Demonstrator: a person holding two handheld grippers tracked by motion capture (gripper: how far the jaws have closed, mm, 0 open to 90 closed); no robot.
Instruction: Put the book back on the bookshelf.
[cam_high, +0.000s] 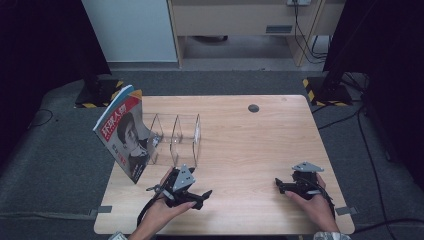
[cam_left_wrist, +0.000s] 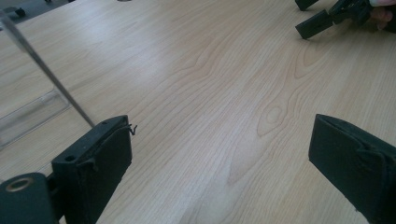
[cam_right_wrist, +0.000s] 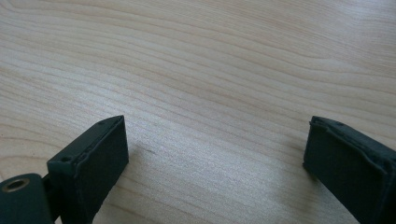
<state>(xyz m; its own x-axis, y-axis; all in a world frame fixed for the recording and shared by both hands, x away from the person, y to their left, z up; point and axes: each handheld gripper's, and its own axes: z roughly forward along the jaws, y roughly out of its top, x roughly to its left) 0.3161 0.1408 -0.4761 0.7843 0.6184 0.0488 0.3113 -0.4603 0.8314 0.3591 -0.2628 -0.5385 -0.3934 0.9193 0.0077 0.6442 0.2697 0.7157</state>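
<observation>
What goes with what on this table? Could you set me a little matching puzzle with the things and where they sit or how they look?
Things:
1. magazine
2. clear acrylic rack
3. left gripper
4. right gripper

Descriptions:
A. near the table's right front edge, jaws apart, nothing between them
B. see-through, with upright dividers
C. leaning at the left end of the rack, red-topped cover with a face on it
D. just in front of the rack, jaws apart over bare wood

Pairs: 1-C, 2-B, 3-D, 4-A
</observation>
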